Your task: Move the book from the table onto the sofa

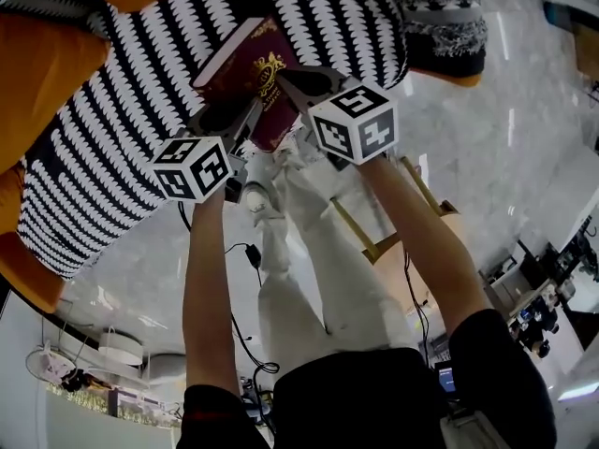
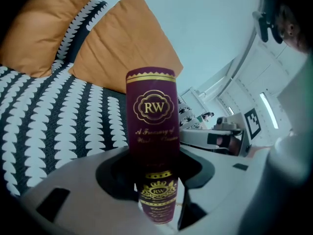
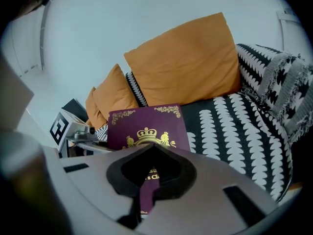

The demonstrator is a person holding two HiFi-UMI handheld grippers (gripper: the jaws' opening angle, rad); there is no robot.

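Observation:
A maroon book [image 1: 251, 68] with gold crest print hangs just above the sofa's black-and-white patterned throw [image 1: 122, 110], held from two sides. My left gripper [image 1: 241, 112] grips its spine [image 2: 151, 111], which stands upright between the jaws, with the throw [image 2: 54, 126] beneath it. My right gripper [image 1: 292, 84] is pinched shut on the cover's near edge; the front cover [image 3: 146, 126] faces that camera. Orange cushions [image 1: 37, 73] lie at the sofa's back, behind the book [image 3: 190, 62].
A fringed patterned blanket [image 1: 440, 17] drapes the sofa's right end. Pale marble floor [image 1: 505, 138] lies below, with a wooden stool frame [image 1: 393, 241] and a black cable [image 1: 248, 251] near the person's legs. Another orange cushion [image 2: 127, 43] leans behind the spine.

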